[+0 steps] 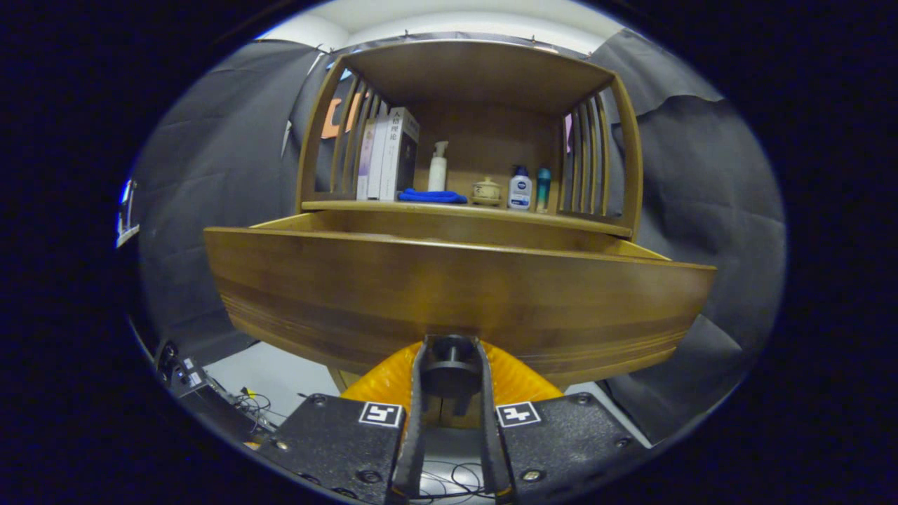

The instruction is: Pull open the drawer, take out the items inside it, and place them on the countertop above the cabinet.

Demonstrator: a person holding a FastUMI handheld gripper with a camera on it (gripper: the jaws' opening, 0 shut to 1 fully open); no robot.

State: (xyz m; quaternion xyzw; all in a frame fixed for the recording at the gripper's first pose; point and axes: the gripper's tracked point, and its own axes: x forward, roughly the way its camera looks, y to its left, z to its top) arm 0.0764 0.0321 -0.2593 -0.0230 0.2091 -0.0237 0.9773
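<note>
Gripper [450, 372] is clamped tight on the dark knob [450, 375], bottom center; wooden drawer [456, 294] is pulled out.

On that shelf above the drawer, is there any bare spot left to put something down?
Yes: the countertop is bare along its front edge, and between the small lidded pot and the blue cloth. Books crowd one end, two bottles the other. The gripper grips the drawer knob.

The gripper [450, 375] is clamping its fingers [417, 393] on the dark knob [449, 368] of the drawer [456, 294], which is standing pulled out. Above it, the worktop [484, 212] is carrying books [389, 154], a blue cloth [431, 197], a pump bottle [438, 167], a small jar [486, 191] and two more bottles [520, 188].
</note>
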